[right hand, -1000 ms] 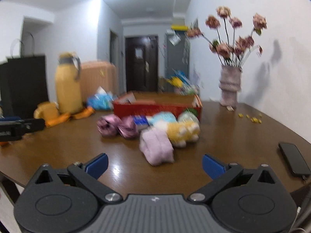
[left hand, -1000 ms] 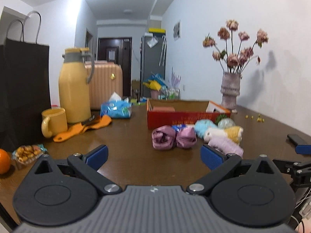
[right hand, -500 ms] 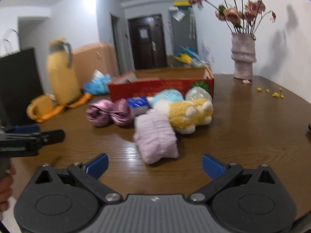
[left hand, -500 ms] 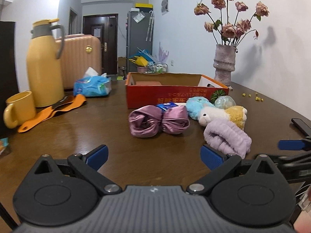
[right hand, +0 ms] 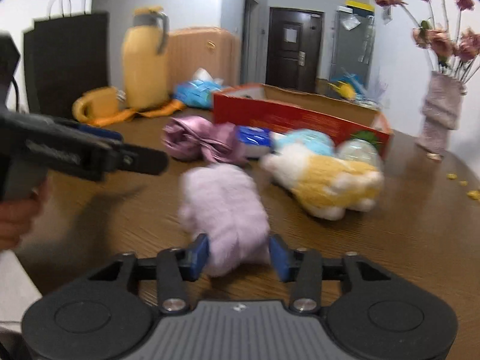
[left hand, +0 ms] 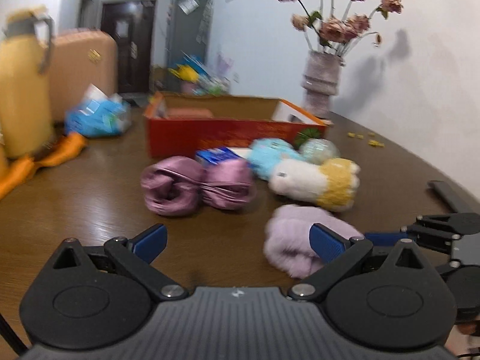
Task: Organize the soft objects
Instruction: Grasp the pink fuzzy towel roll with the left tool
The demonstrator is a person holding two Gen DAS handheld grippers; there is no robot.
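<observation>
step: right hand-held gripper [right hand: 238, 253] closing on the lilac fluffy roll [right hand: 223, 207]; judging by the open red box [right hand: 300, 114] behind, that's where it goes.
right grip: fingers [right hand: 200, 253] narrowed onto the near end of the roll, pads touching fur on both sides; it grips the roll, which lies on the desk [right hand: 405, 234].
left grip: left hand-held gripper [left hand: 237, 240] wide open, holding nothing, hovering just left of the roll.
how to do it well: bite is only at the near tip, so go deeper toward mid-roll before lifting; fur compresses, squeeze firmly or it slips.
clearance: yellow-white plush [right hand: 327, 184] sits near on the right; lift straight up, then carry over the box wall.
rest of pile: purple satin bundle [left hand: 195, 184], blue plush [left hand: 271, 157] between roll and box, untouched.
</observation>
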